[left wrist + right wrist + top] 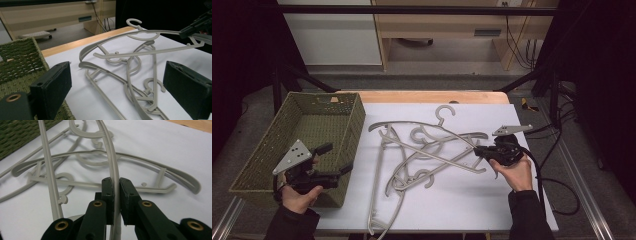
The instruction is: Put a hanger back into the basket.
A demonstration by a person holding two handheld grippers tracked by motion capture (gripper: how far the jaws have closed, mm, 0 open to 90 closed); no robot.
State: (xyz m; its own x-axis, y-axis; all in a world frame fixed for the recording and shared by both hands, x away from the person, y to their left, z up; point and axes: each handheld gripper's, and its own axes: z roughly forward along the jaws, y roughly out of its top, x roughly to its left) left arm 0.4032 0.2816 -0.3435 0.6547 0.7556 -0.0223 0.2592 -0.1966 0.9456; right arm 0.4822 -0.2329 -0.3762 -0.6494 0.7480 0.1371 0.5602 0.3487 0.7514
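Note:
Several grey plastic hangers [422, 150] lie tangled on the white mat [492, 200]. My right gripper [477, 150] is at the pile's right edge, shut on the thin arm of one hanger [110, 150], which runs up between the pads [125, 192]. In the left gripper view that hanger [140, 33] sits raised at its right end, where the right gripper [195, 25] holds it. My left gripper [338, 158] hovers over the near right corner of the green woven basket [267, 145]. It is open, with nothing between its pads [57, 82].
The basket [20, 57] stands at the table's left and looks empty. Bare mat lies near the front edge and at the far right. A wooden table edge [427, 96] runs along the back. Cables trail off the right side by a black frame post [557, 85].

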